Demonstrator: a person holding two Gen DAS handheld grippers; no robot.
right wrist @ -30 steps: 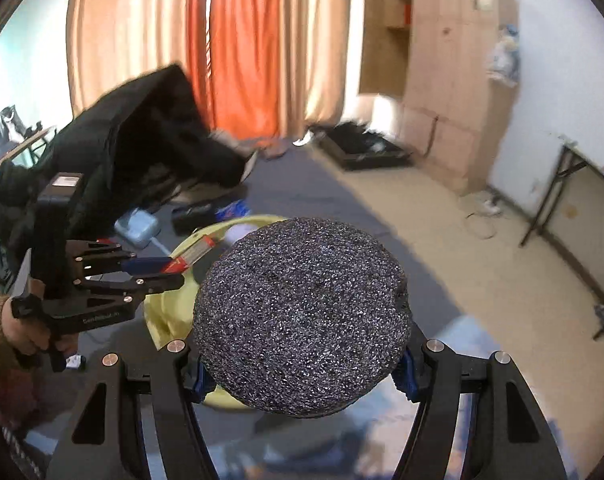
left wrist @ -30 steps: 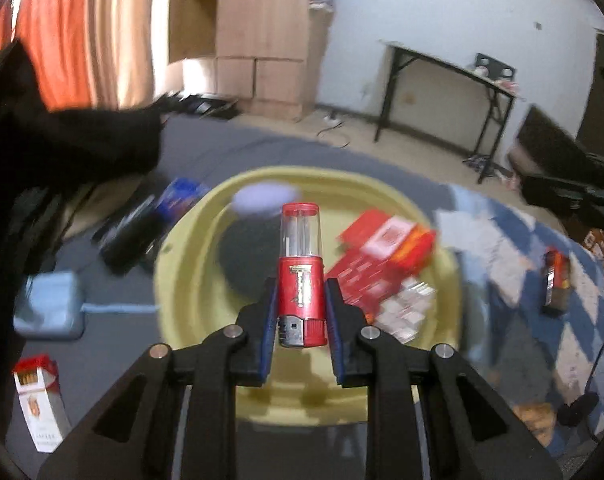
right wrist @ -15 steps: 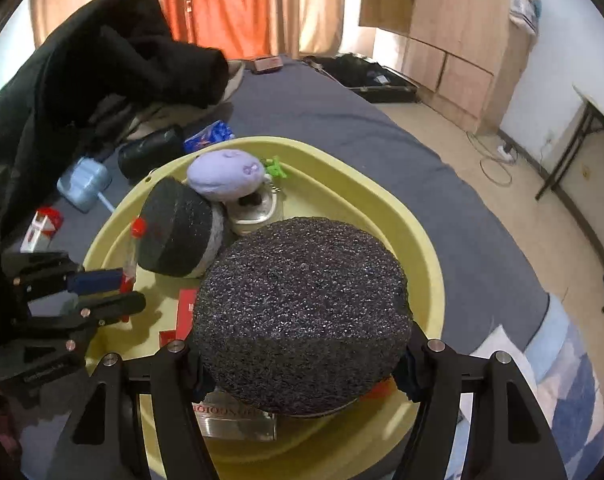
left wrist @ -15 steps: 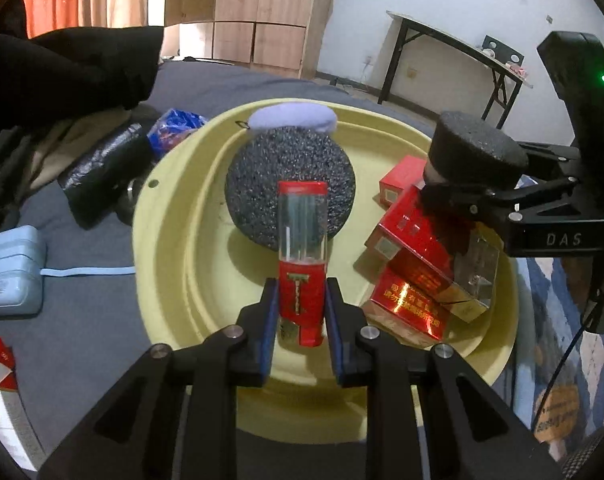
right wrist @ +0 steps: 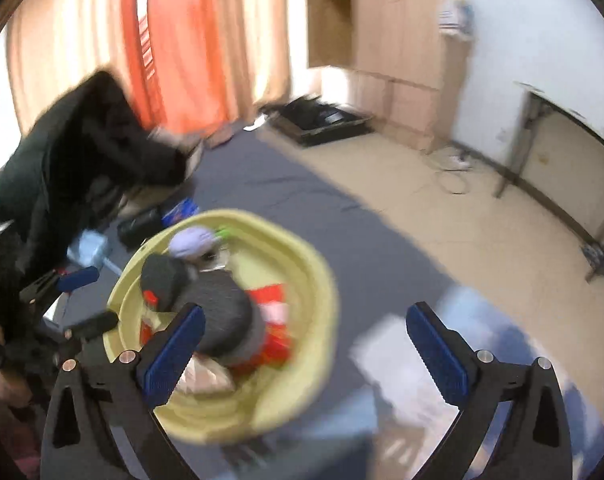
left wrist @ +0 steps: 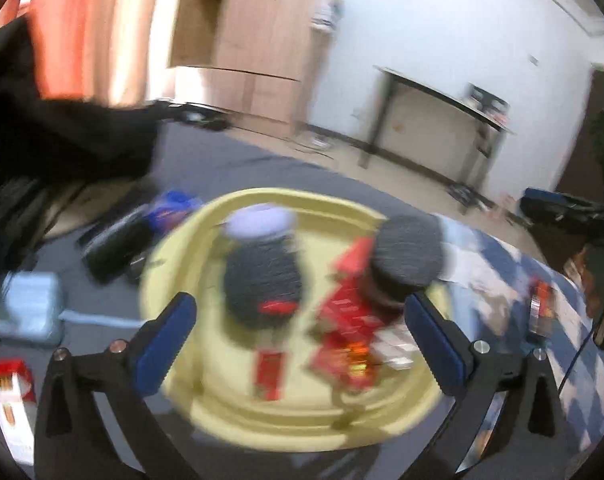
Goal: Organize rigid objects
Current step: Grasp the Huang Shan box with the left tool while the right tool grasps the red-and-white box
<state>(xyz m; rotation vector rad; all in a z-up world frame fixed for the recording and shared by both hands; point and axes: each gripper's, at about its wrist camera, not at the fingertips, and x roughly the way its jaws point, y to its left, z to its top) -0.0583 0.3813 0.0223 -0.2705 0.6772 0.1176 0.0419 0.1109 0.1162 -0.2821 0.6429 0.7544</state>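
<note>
Over the yellow basin (left wrist: pixel 170 364) my left gripper (left wrist: pixel 302 320) is opening wide, with nothing pressed between its blue pads. The red lighter (left wrist: pixel 270 370) lies loose in the basin below it, against a dark foam ball (left wrist: pixel 262 276). A second dark foam ball (left wrist: pixel 407 252) rests on the red boxes (left wrist: pixel 345 312). My right gripper (right wrist: pixel 305 336) is opening too and holds nothing. The foam ball (right wrist: pixel 226 320) it carried sits in the basin (right wrist: pixel 321 280). The left gripper (right wrist: pixel 88 300) shows at the left of the right wrist view. Both views are blurred.
A purple plush (left wrist: pixel 262 220) lies at the basin's far side. Left of the basin are a black pouch (left wrist: pixel 114 244), a light blue case (left wrist: pixel 26 312) and a red-and-white pack (left wrist: pixel 10 392). A small red item (left wrist: pixel 539 312) lies on the blue-white rug at right.
Both grippers went from shut to wide open. The lighter dropped out of the left one into the basin, the foam ball out of the right one onto the boxes. Both have pulled back.
</note>
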